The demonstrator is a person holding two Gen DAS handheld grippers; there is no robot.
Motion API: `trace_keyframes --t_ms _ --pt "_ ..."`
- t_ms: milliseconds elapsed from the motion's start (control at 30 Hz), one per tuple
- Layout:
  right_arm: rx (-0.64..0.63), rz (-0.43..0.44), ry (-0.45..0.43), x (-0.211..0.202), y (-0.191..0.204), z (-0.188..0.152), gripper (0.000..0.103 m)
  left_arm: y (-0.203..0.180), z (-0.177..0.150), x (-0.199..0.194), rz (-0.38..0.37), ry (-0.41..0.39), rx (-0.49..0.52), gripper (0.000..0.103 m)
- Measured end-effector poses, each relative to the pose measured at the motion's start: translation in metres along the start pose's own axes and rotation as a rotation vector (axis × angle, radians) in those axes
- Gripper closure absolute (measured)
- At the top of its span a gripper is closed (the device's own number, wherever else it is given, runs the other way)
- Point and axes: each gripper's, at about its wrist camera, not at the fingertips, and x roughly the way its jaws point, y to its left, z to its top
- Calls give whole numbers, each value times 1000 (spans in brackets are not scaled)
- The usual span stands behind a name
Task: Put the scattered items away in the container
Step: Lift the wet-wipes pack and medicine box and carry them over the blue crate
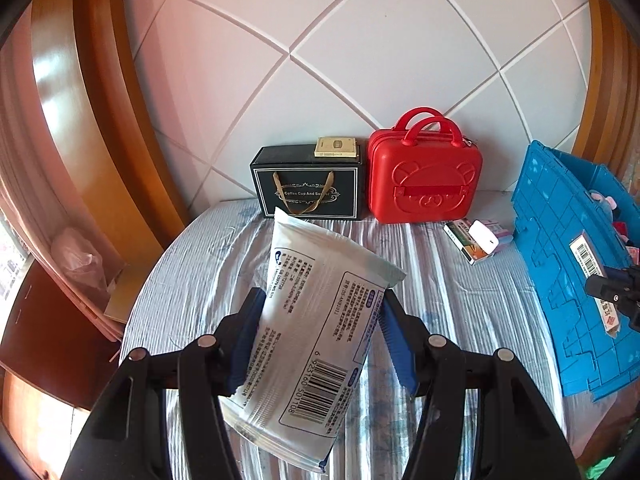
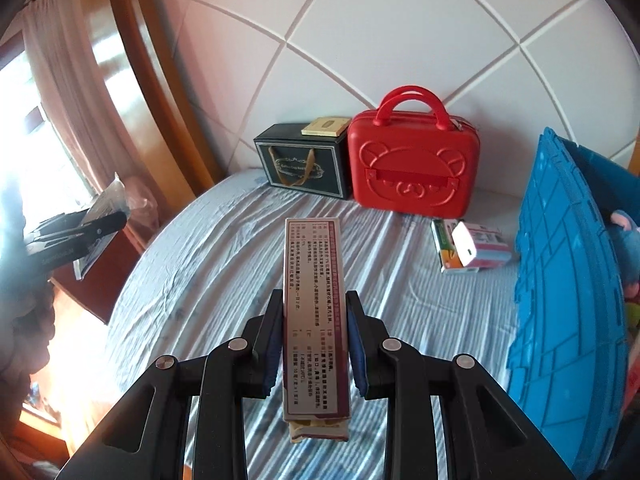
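Observation:
My left gripper (image 1: pixel 322 300) is shut on a white plastic packet (image 1: pixel 316 320) with a barcode, held above the striped bed. My right gripper (image 2: pixel 314 300) is shut on a long silver and red box (image 2: pixel 314 312), also above the bed. The blue crate (image 1: pixel 560 264) stands at the right, also in the right wrist view (image 2: pixel 568 304), with soft toys inside. Small boxes and a white charger (image 1: pixel 478 240) lie on the bed beside the crate, also in the right wrist view (image 2: pixel 468 248). The right gripper with its box shows at the left wrist view's right edge (image 1: pixel 612 292).
A red bear case (image 1: pixel 424 176) and a black gift box (image 1: pixel 308 184) with a small yellow box (image 1: pixel 335 147) on top stand against the quilted headboard. A wooden frame and nightstand (image 1: pixel 52 344) are at the left.

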Motion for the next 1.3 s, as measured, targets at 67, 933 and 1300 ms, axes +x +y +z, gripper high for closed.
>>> trace_keyframes --t_ms 67,933,1300 --pt "4 9 -17 -14 -4 -2 75 -13 2 -8 -1 -9 11 46" --pt "120 -118 -213 -176 -137 -43 75 -264 57 -82 -217 -152 292 46" --pt "233 -257 -260 -228 -224 -71 75 -375 63 -87 -362 -146 408 47"
